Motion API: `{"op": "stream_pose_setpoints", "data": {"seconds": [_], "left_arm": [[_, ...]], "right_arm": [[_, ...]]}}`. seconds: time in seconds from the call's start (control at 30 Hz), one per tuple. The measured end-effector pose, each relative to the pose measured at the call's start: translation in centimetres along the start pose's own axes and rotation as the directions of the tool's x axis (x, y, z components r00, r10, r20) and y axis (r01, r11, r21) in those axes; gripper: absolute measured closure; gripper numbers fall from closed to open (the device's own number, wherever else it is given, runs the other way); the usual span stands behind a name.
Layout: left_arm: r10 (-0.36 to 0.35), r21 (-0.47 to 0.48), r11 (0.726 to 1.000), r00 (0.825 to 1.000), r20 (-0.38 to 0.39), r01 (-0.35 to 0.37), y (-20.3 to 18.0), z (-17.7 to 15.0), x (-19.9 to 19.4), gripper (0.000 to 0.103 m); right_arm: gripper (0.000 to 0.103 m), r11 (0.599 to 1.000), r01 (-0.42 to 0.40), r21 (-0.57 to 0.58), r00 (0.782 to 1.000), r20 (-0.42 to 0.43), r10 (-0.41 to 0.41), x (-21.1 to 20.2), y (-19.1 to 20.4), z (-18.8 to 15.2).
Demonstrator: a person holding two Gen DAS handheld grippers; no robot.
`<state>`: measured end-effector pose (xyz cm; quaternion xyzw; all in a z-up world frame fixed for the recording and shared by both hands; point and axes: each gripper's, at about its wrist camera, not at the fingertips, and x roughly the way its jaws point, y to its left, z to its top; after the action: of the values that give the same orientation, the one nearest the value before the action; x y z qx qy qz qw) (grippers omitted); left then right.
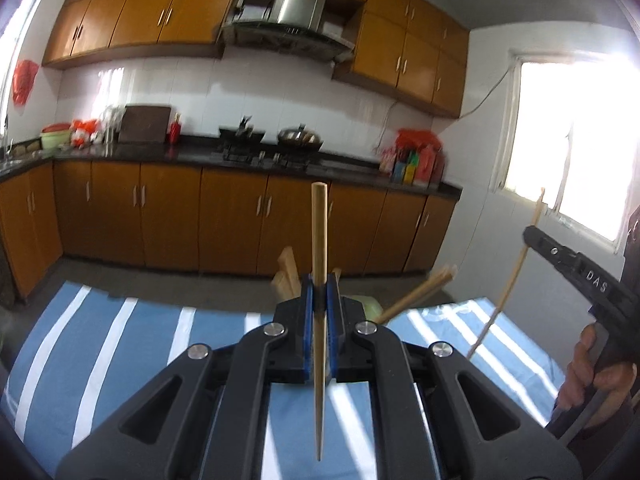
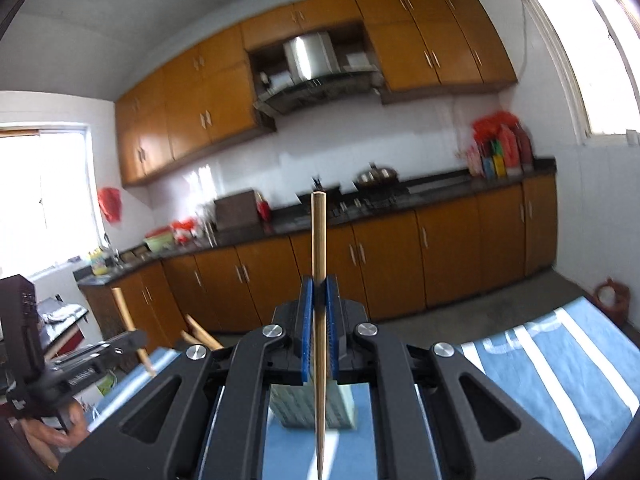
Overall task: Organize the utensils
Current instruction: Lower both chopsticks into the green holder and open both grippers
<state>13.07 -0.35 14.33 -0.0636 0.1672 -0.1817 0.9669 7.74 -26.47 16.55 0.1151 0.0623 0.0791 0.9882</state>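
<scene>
My left gripper [image 1: 319, 292] is shut on a wooden chopstick [image 1: 319, 232] that stands upright, blunt end up and tip down over the striped cloth. My right gripper [image 2: 319, 292] is shut the same way on a second chopstick [image 2: 319, 240]. Each gripper shows in the other's view: the right gripper [image 1: 531, 237] with its chopstick [image 1: 510, 276], the left gripper [image 2: 136, 338] with its chopstick [image 2: 122, 308]. A pale green utensil holder [image 2: 312, 404] stands below the right gripper. Other wooden handles [image 1: 420, 294] lean out of a holder behind the left gripper.
A blue and white striped cloth [image 1: 120, 340] covers the table. Beyond the floor runs a dark kitchen counter [image 1: 192, 156] with a stove and wok [image 1: 300, 138] over brown cabinets. A person's hand [image 1: 596, 368] holds the right gripper. A red flask [image 2: 610, 296] stands on the floor.
</scene>
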Motion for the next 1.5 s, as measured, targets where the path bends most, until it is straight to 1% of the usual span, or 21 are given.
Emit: {"op": "stream_pose_setpoints", "data": {"seconds": [0.07,0.13,0.23,0.3,0.4,0.47,0.53,0.67,0.8,0.93,1.0,1.03,1.07,1.1,1.23,1.3,1.33,1.37,1.4,1.43,1.5], "left_arm": [[-0.003,0.003,1.0,0.998,0.058,0.003,-0.9,1.6,0.3,0.096],[0.0,-0.008,1.0,0.993,0.115,0.001,-1.6,3.1,0.7,0.096],[0.041,-0.046,0.998,0.975,0.219,-0.031,-2.3,5.2,2.0,0.096],[0.073,-0.063,0.996,0.963,0.26,-0.058,-2.6,5.8,2.8,0.096],[0.103,-0.074,0.994,0.948,0.302,-0.085,-2.9,6.1,4.0,0.096],[0.127,-0.055,0.992,0.937,0.326,-0.115,-3.3,5.9,5.1,0.096],[0.143,-0.037,0.99,0.934,0.326,-0.139,-3.4,5.5,6.1,0.096],[0.143,-0.05,0.99,0.945,0.295,-0.134,-2.6,4.4,8.6,0.096],[0.156,-0.066,0.987,0.953,0.261,-0.143,-1.6,3.2,10.0,0.096],[0.162,-0.084,0.986,0.962,0.222,-0.146,-0.6,2.1,10.3,0.096],[0.163,-0.094,0.985,0.963,0.213,-0.146,-0.2,1.8,9.7,0.093],[0.163,-0.094,0.985,0.964,0.21,-0.146,-0.1,1.7,9.5,0.092],[0.164,-0.095,0.985,0.964,0.209,-0.147,-0.1,1.7,9.1,0.092],[0.165,-0.096,0.984,0.963,0.211,-0.147,-0.1,1.7,8.8,0.088],[0.168,-0.104,0.984,0.961,0.221,-0.148,-0.1,2.3,7.3,0.084],[0.168,-0.113,0.983,0.961,0.222,-0.145,0.1,2.6,6.3,0.076],[0.166,-0.117,0.983,0.961,0.222,-0.143,0.3,2.6,5.6,0.072],[0.168,-0.117,0.983,0.961,0.221,-0.144,0.4,2.5,5.1,0.066],[0.171,-0.115,0.982,0.96,0.22,-0.149,0.5,2.4,4.6,0.062],[0.17,-0.109,0.983,0.961,0.217,-0.149,0.7,2.1,3.7,0.059],[0.171,-0.1,0.983,0.964,0.205,-0.154,1.0,1.6,2.7,0.051]], "right_arm": [[0.096,1.0,-0.007,-0.014,0.999,0.05,0.008,0.3,0.9,1.0],[0.096,1.0,-0.006,-0.029,0.992,0.127,0.01,0.9,1.8,2.1],[0.096,0.999,0.013,-0.032,0.979,0.202,-0.006,2.5,2.3,2.8],[0.096,0.999,0.039,-0.037,0.97,0.24,-0.029,3.9,2.5,2.6],[0.096,0.995,0.084,-0.049,0.963,0.261,-0.068,6.0,2.6,1.7],[0.096,0.993,0.107,-0.046,0.963,0.253,-0.092,7.2,2.3,0.9],[0.096,0.992,0.122,-0.031,0.968,0.226,-0.112,8.8,1.8,-0.2],[0.096,0.989,0.144,-0.02,0.971,0.195,-0.138,10.5,1.3,-1.6],[0.096,0.988,0.153,-0.032,0.975,0.17,-0.145,11.3,1.3,-2.9],[0.095,0.989,0.143,-0.032,0.984,0.111,-0.138,11.5,1.2,-4.1],[0.094,0.99,0.137,-0.025,0.986,0.096,-0.134,11.0,1.0,-4.3],[0.09,0.991,0.135,-0.021,0.987,0.091,-0.132,10.8,1.0,-4.2],[0.084,0.991,0.134,-0.016,0.987,0.091,-0.132,10.5,1.0,-4.1],[0.082,0.991,0.131,-0.013,0.987,0.092,-0.129,10.2,1.0,-4.0],[0.079,0.992,0.125,-0.014,0.988,0.095,-0.123,8.6,1.1,-3.1],[0.072,0.992,0.128,-0.016,0.988,0.094,-0.126,7.8,1.1,-2.7],[0.066,0.992,0.126,-0.018,0.988,0.092,-0.124,7.4,1.2,-2.5],[0.061,0.992,0.125,-0.021,0.988,0.091,-0.122,7.0,1.2,-2.4],[0.059,0.992,0.127,-0.026,0.988,0.089,-0.124,6.5,1.2,-2.4],[0.055,0.991,0.13,-0.035,0.988,0.085,-0.127,5.7,1.2,-2.4],[0.047,0.991,0.127,-0.043,0.99,0.073,-0.124,4.8,1.2,-2.7]]}}
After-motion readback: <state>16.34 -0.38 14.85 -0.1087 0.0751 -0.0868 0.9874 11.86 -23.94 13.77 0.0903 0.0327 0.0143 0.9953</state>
